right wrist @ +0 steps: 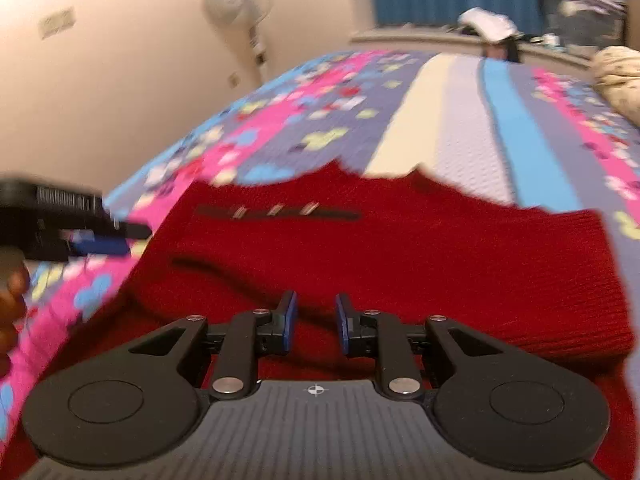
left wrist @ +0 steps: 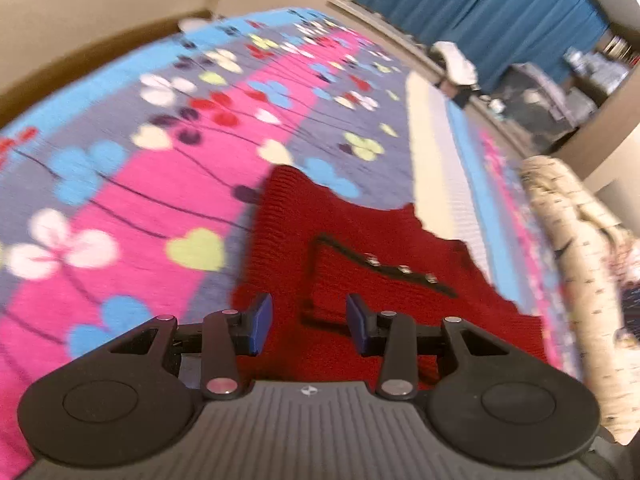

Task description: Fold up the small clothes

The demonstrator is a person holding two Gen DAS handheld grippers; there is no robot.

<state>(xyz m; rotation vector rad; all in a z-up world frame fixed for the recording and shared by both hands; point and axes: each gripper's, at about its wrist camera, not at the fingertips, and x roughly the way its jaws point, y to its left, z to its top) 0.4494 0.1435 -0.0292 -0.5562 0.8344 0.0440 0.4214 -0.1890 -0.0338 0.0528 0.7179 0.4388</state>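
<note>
A small red knit garment (left wrist: 360,240) with a black button strip (left wrist: 384,268) lies flat on a flowered bedspread (left wrist: 160,168). My left gripper (left wrist: 309,326) is open and empty, hovering over the garment's near left part. In the right wrist view the garment (right wrist: 400,248) fills the lower frame, with its button strip (right wrist: 280,212) farther back. My right gripper (right wrist: 316,322) is open and empty above the garment's near edge. The left gripper (right wrist: 100,236) shows at the left edge of that view, by the garment's left side. Both views are blurred.
The bedspread (right wrist: 460,128) has cream, grey and blue stripes to the right. A patterned pillow (left wrist: 580,260) lies along the right side. A standing fan (right wrist: 240,4) is by the wall. Blue curtains (left wrist: 500,8) and cluttered shelves are at the back.
</note>
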